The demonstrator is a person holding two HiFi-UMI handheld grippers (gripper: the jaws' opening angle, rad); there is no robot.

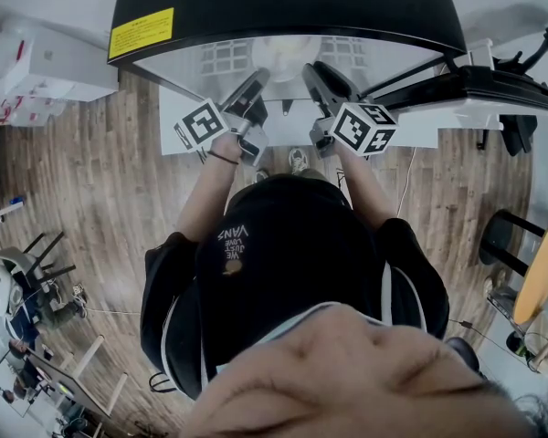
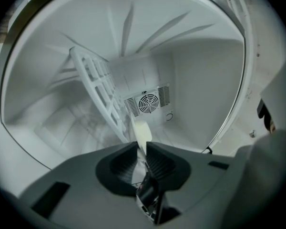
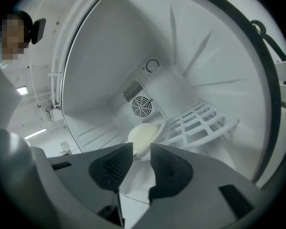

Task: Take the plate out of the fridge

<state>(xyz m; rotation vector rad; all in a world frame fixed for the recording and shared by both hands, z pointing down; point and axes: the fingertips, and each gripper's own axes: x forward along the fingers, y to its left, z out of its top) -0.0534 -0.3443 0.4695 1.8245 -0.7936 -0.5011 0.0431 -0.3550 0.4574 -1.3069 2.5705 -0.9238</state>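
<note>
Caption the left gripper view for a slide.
Left gripper grips the pale plate edge-on inside the white fridge.

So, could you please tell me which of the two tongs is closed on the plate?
The left tongs: their jaws pinch the rim of the plate, seen edge-on. The right tongs have their jaws apart, with the plate just past the tips.

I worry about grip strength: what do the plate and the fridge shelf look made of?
The plate: cream, smooth, faintly glossy, thin rim; ceramic or melamine, I cannot tell which. The shelf: likely white moulded plastic, given its thick flat grid bars and matte finish.
</note>
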